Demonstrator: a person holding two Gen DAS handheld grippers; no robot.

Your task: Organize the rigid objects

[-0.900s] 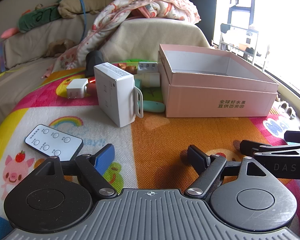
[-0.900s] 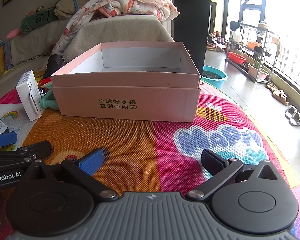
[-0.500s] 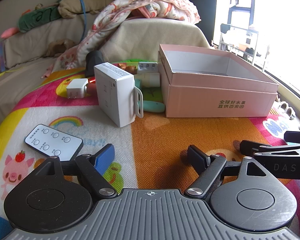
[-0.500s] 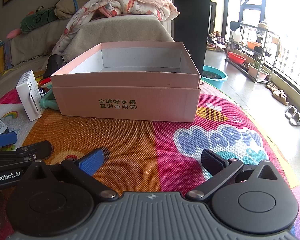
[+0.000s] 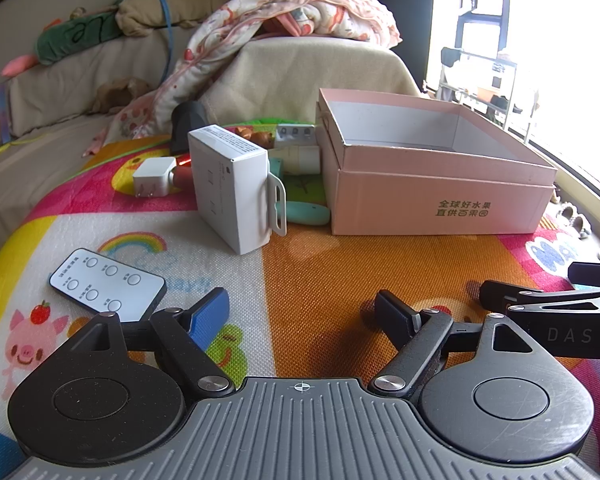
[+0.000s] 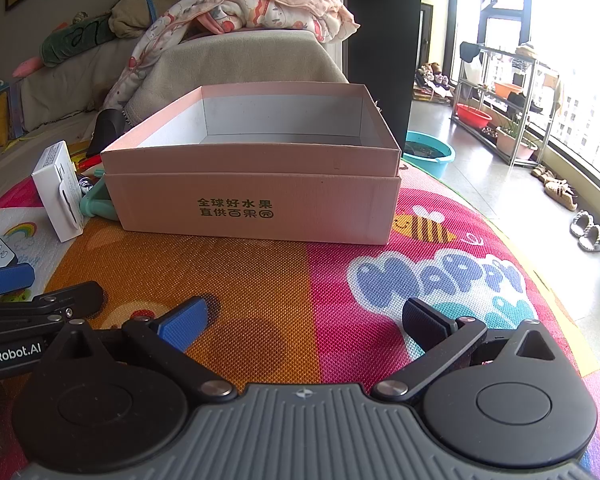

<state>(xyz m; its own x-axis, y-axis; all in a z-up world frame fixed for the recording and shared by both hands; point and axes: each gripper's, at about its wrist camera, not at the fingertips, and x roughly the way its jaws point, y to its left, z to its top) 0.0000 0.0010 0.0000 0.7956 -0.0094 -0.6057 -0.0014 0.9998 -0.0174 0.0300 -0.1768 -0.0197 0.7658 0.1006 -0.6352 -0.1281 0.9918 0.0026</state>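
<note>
An open pink cardboard box (image 5: 440, 196) stands on the colourful play mat; it also shows in the right wrist view (image 6: 256, 204), and the part of its inside I can see is bare. Left of it stand a white carton (image 5: 232, 188), a white remote (image 5: 108, 284), a white charger plug (image 5: 154, 180) and a teal object (image 5: 308, 214). More small items lie behind the carton, partly hidden. My left gripper (image 5: 302, 310) is open and empty, low over the mat. My right gripper (image 6: 304, 320) is open and empty in front of the box.
A sofa with a blanket (image 5: 300, 12) and cushions stands behind the mat. The mat's right edge drops to a tiled floor with a blue basin (image 6: 430, 152), shoes and a shelf rack (image 6: 508, 104) by the window.
</note>
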